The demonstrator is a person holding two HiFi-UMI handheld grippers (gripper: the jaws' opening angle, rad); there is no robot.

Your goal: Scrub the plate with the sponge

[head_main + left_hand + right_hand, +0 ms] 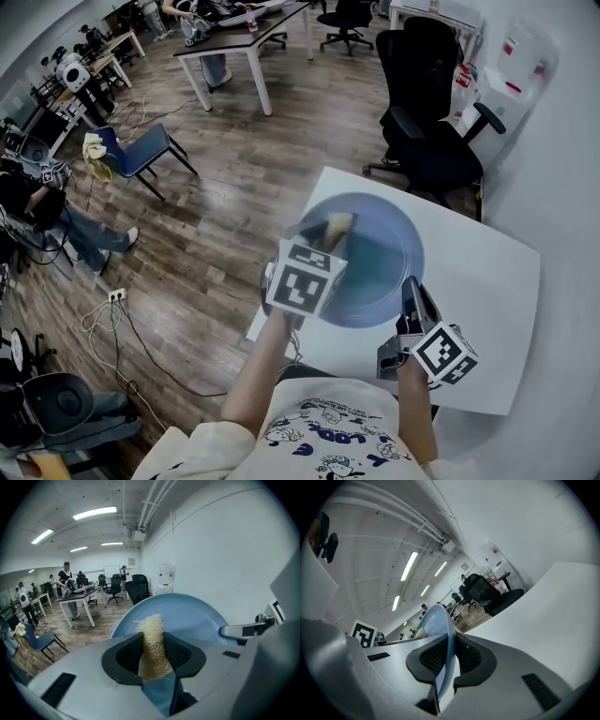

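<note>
Left claw clenched on pale yellow fibrous sponge, with the sponge's tip at the inner face of the round light-blue plate, far-left part in head view. Right claw clamped on the plate's near rim, seen edge-on. Plate sits on white square worktop near its left edge, black office chair beyond.

plate over tbl | sponge on plate, left side | chair behind tbl
</note>
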